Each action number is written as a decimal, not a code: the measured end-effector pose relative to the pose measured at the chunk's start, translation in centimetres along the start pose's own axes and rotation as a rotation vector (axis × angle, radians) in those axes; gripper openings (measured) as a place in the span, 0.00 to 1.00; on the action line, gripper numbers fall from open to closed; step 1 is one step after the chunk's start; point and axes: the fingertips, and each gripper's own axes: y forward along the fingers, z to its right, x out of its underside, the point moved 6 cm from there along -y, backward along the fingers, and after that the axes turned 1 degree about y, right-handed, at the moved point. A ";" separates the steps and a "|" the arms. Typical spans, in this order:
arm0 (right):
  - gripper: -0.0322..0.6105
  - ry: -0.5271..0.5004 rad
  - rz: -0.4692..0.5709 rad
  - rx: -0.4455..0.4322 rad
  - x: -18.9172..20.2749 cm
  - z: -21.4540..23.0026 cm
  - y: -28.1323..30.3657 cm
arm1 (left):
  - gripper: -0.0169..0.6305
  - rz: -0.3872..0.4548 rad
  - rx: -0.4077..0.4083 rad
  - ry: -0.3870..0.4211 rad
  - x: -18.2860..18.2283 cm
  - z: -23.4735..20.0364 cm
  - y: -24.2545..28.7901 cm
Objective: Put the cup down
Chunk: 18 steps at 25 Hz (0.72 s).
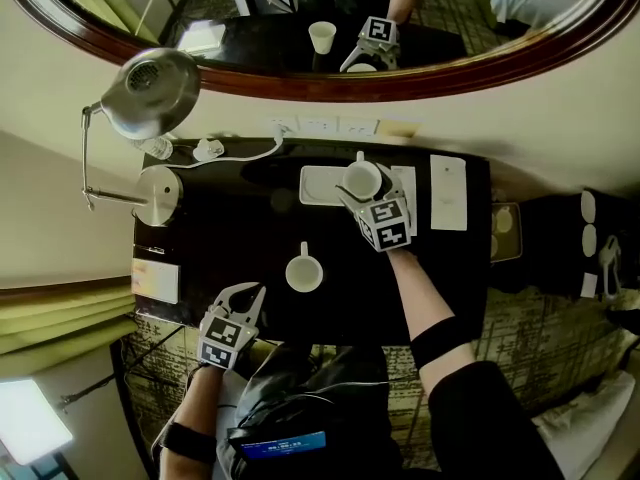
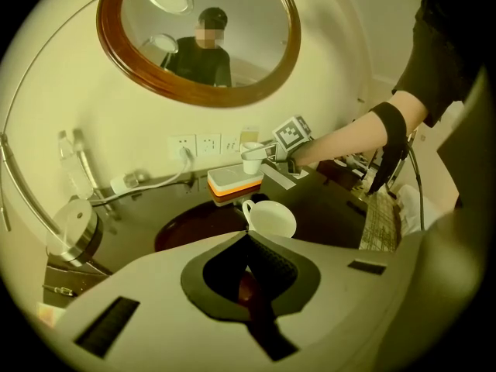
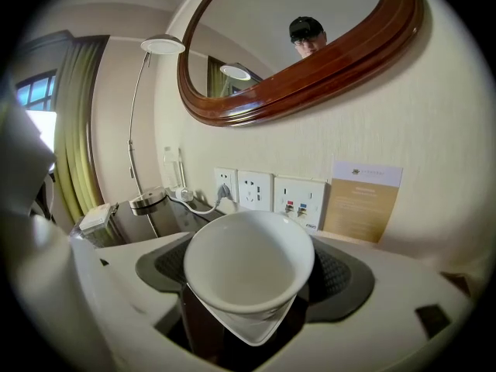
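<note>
We see the right gripper with jaws spread wide and its ribbed dark pads pressed on both sides of the cup. The cup is smooth white ceramic, round with a bowl-like flare, slightly tilted and empty. It sits over the far middle of the desk, right above a white rectangular tray. A pointed white corner shows under the cup in the right gripper view, but we can't tell if cup and tray touch.

The left gripper has its jaws fully together, nothing in them, and it hangs at the near desk edge. Just beyond it stands a second white mug, glossy, with a loop handle, upright on the desk and apart from both grippers.

The desk is dark, glossy and reflective. A brushed-metal lamp with a domed head and a round flat base stands at the desk's left end. An oval mirror with a polished red-brown wood frame hangs on the matte cream wall. White plastic wall sockets sit behind the cup, and a tan-and-white paper card sits just beside them.
</note>
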 end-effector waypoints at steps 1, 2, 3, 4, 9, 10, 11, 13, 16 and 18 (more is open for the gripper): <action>0.74 0.004 0.004 -0.001 0.1 0.0 0.1 | 0.03 -0.002 -0.001 -0.002 0.1 0.0 0.0; 0.74 0.011 0.010 -0.003 0.2 0.0 0.1 | 0.03 -0.004 -0.002 -0.003 0.1 0.0 0.0; 0.74 0.017 0.017 -0.006 0.2 0.0 0.1 | 0.03 -0.006 -0.003 -0.003 0.1 0.1 0.0; 0.75 0.020 0.023 -0.008 0.2 0.0 0.2 | 0.03 -0.007 -0.004 -0.003 0.2 0.1 0.0; 0.77 0.026 0.032 -0.013 0.2 0.2 0.3 | 0.03 -0.017 -0.002 -0.006 0.3 0.3 0.4; 0.78 0.023 0.029 -0.015 0.2 0.2 0.3 | 0.03 -0.017 0.000 -0.007 0.3 0.4 0.5; 0.78 0.019 0.026 -0.016 0.2 0.2 0.4 | 0.03 -0.017 0.001 -0.007 0.2 0.4 0.6; 0.80 0.005 0.026 -0.015 0.1 0.2 0.3 | 0.03 -0.017 0.001 -0.009 0.2 0.5 0.7; 0.82 -0.018 0.036 -0.003 -0.3 0.2 -0.3 | 0.03 -0.015 0.001 -0.013 0.1 0.5 0.8; 0.82 -0.026 0.040 0.000 -0.9 0.3 -0.8 | 0.03 -0.012 0.001 -0.013 0.0 0.6 0.6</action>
